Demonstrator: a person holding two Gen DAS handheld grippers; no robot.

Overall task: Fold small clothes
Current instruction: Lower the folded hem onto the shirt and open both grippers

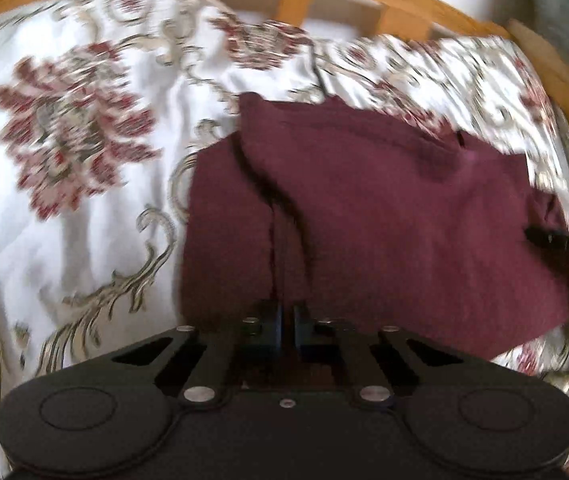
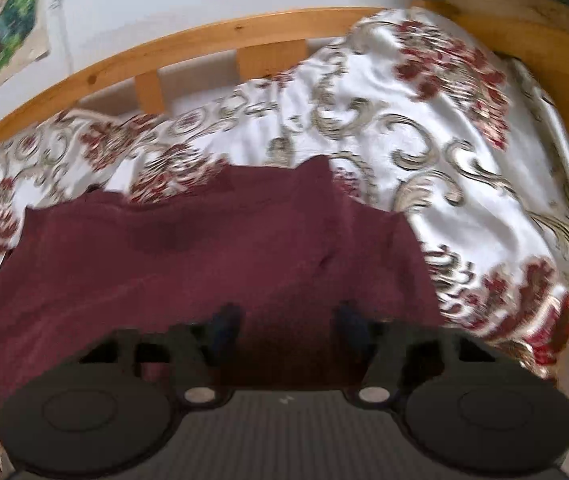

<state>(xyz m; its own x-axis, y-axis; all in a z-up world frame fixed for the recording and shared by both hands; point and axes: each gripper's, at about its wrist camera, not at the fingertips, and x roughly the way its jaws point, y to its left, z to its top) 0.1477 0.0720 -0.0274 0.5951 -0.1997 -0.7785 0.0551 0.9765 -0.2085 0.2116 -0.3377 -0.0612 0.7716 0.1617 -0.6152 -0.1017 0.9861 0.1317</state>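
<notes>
Garment (image 1: 364,220) spread flat on bedspread (image 1: 84,200), bed rail (image 1: 292,4) behind both, wall pictures (image 2: 8,20) above rail. Left gripper (image 1: 286,316) at garment's near edge, right of open bedspread. Right gripper (image 2: 288,320) over near edge too, more bedspread to its right.

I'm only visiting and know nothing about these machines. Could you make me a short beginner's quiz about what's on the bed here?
1. True or false: the left gripper has its jaws closed together at the near edge of the maroon garment.
2. What does the garment lie on? A) a bare wooden floor B) a floral bedspread C) a glass desk
3. Fill in: the right gripper has its jaws standing ____ over the cloth.

Key: 1 true; 2 B; 3 apart.
</notes>
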